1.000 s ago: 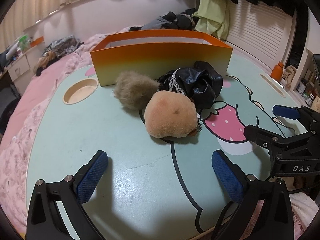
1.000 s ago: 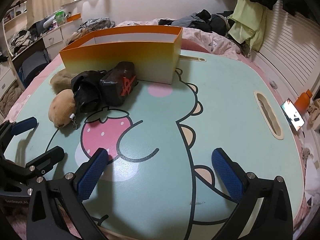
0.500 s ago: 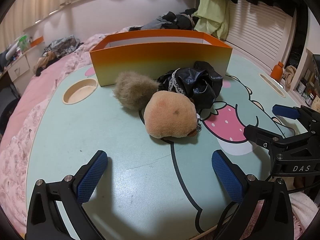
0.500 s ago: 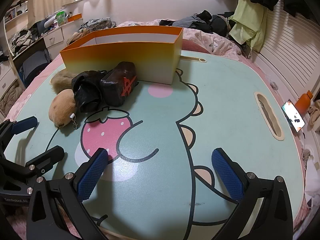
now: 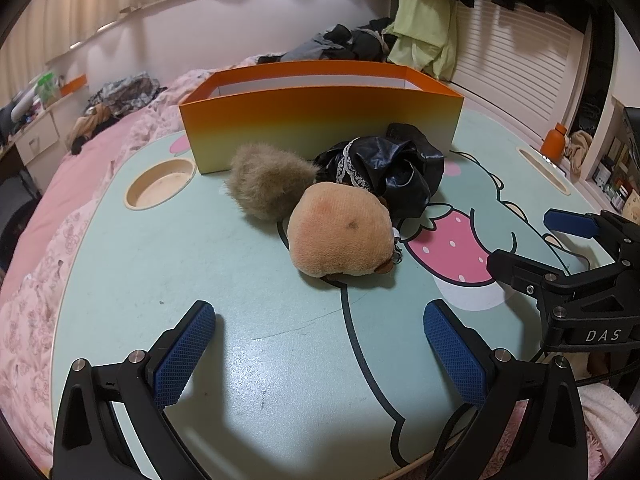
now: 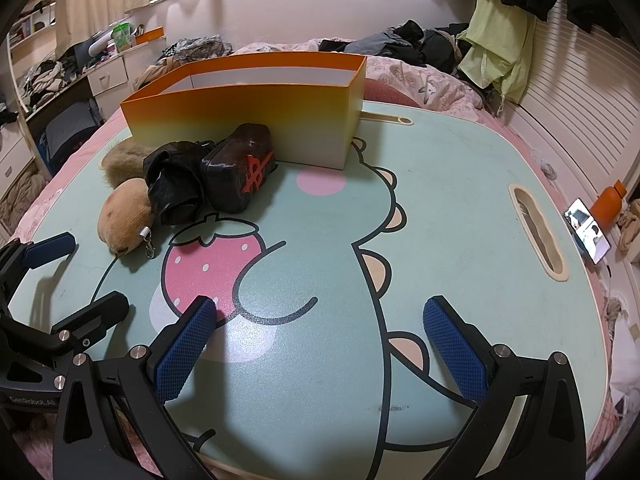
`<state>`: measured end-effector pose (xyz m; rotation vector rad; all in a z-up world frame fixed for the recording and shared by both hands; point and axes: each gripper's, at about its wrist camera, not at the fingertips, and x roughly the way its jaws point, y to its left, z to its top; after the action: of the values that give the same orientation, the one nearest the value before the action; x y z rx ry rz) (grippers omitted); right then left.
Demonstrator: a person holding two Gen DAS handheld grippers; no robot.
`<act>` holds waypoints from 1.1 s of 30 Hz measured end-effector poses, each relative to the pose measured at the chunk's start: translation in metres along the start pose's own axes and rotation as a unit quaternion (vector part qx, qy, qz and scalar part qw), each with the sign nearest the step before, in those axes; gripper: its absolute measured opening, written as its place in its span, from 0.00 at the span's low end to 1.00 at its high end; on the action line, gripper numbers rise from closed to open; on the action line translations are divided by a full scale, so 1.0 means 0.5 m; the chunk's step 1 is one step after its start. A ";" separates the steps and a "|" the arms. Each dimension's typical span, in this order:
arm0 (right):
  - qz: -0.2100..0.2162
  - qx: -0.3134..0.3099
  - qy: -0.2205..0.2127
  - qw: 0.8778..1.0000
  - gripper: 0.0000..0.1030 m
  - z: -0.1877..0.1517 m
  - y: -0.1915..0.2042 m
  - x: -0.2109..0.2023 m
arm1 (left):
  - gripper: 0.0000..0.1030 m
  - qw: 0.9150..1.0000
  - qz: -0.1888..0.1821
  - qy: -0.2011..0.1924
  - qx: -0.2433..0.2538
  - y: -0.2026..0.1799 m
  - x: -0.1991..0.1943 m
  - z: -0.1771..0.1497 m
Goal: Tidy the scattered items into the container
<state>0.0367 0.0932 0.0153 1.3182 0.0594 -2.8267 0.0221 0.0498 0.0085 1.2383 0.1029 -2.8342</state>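
Four items I see lie outside my orange box, interior hidden; left tongs and right tongs gape, holding nothing

left tool open, empty | tan plush ahead | orange box behind

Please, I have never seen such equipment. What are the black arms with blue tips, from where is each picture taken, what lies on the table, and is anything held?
They are two hand-held grippers, each with a camera looking along its two blue-padded fingers. One picture is from the left gripper, one from the right gripper; each also sees the other at its edge. Both are open and hold nothing. On the cartoon table stands an orange box. In front of it lie a tan plush toy, a fluffy brown ball, a crumpled black bag and a dark pouch with a red mark.
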 end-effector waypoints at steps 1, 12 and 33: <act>0.000 0.000 0.000 1.000 1.00 0.000 0.000 0.000 | 1.00 1.000 0.000 0.000 0.000 0.000 0.000 0.001; 0.004 0.003 0.002 1.000 1.00 -0.001 -0.001 0.000 | 1.00 1.000 0.002 -0.003 0.004 -0.003 -0.002 0.004; 0.005 0.001 0.001 1.000 1.00 0.010 -0.005 -0.003 | 1.00 1.000 -0.003 -0.018 0.003 -0.002 -0.005 -0.001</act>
<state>0.0338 0.0953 0.0200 1.3192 0.0505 -2.8178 0.0238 0.0507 0.0100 1.1910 0.0983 -2.8623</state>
